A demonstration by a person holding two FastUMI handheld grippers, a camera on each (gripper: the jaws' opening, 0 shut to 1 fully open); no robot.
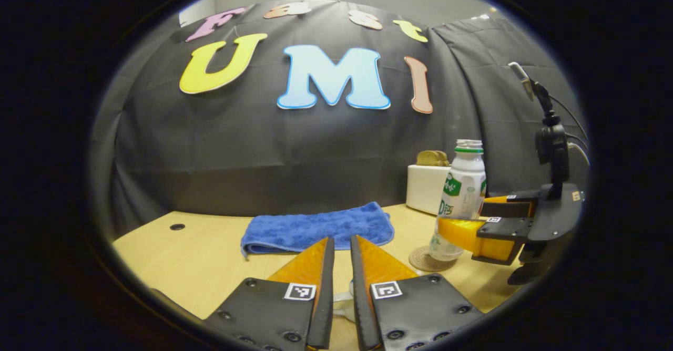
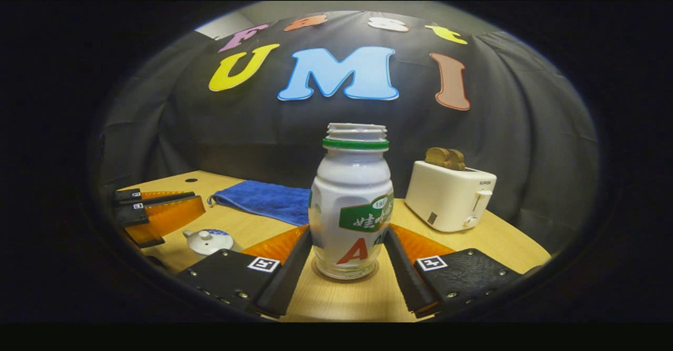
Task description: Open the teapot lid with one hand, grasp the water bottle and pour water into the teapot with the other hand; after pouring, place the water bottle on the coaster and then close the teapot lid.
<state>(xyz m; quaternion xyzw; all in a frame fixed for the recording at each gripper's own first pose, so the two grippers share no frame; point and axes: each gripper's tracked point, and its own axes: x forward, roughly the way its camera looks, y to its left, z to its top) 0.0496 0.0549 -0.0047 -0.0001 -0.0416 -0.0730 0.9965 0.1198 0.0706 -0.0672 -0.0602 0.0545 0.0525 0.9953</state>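
On the wooden table [image 2: 505, 246] stand one water bottle [image 2: 351, 204] between the right gripper's [image 2: 347, 246] spread fingers, one teapot [image 2: 207, 240], one toaster [image 2: 449, 196]; left gripper [image 1: 342, 267] narrow.

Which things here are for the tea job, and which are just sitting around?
For the job: bottle, standing on the coaster; teapot, its lid on; both grippers, left and right.

Just lying about: blue towel; toaster with bread.

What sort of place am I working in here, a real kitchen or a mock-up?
Most likely a staged test booth, not a real kitchen: a black cloth wall backs a pale wooden table, and the household props on it, a toaster, a blue towel and a teapot, look laid out for the task.
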